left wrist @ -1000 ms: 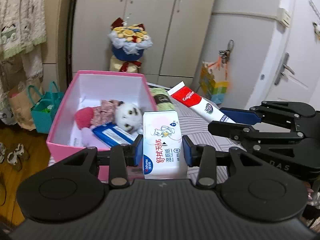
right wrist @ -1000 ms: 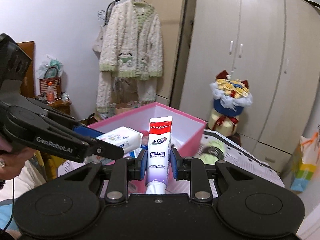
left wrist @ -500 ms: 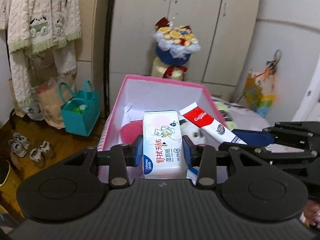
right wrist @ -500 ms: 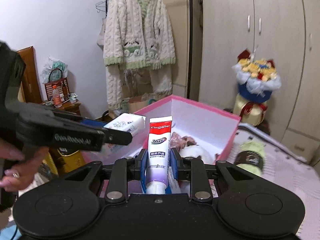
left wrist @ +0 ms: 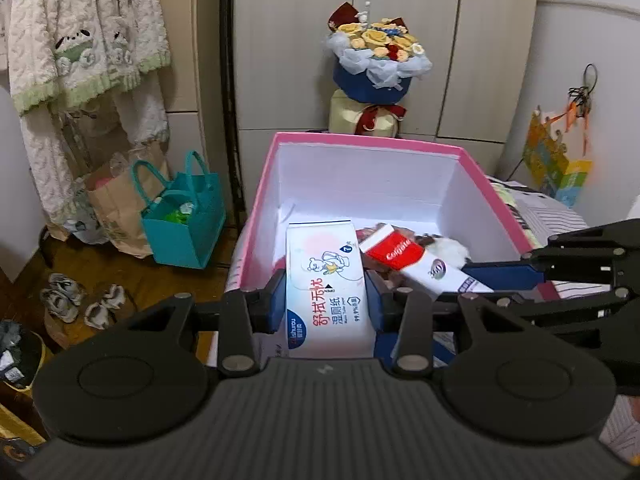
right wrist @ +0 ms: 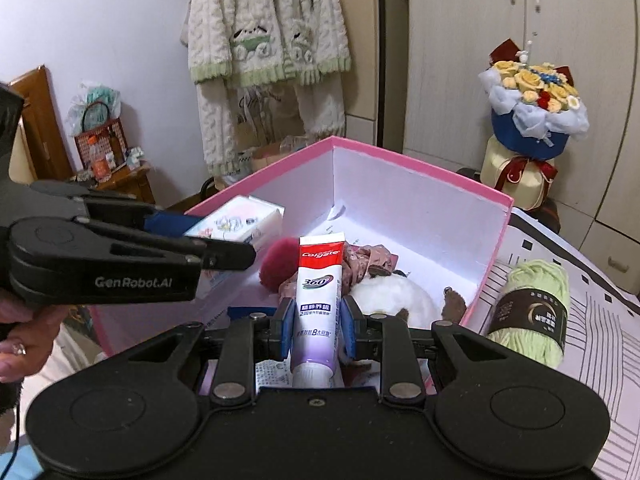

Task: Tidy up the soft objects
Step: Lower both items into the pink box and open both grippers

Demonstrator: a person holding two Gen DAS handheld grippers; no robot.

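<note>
- Over the open pink box (left wrist: 452, 150), the left tongs (left wrist: 326, 294) are clenched on a white pack of wet wipes (left wrist: 326, 280), blue pads pressing both its sides.
- Beside them, the right tongs (right wrist: 316, 330) grasp a red-and-white toothpaste tube (right wrist: 318, 296), cap end toward the camera, above the box's inside.
- Down in the box lie a white plush toy (right wrist: 394, 298) and a dark red pompom (right wrist: 278, 266).
- Just outside the box's right wall, a pale green yarn skein (right wrist: 534, 310) rests on the striped bed cover (right wrist: 592, 344).
</note>
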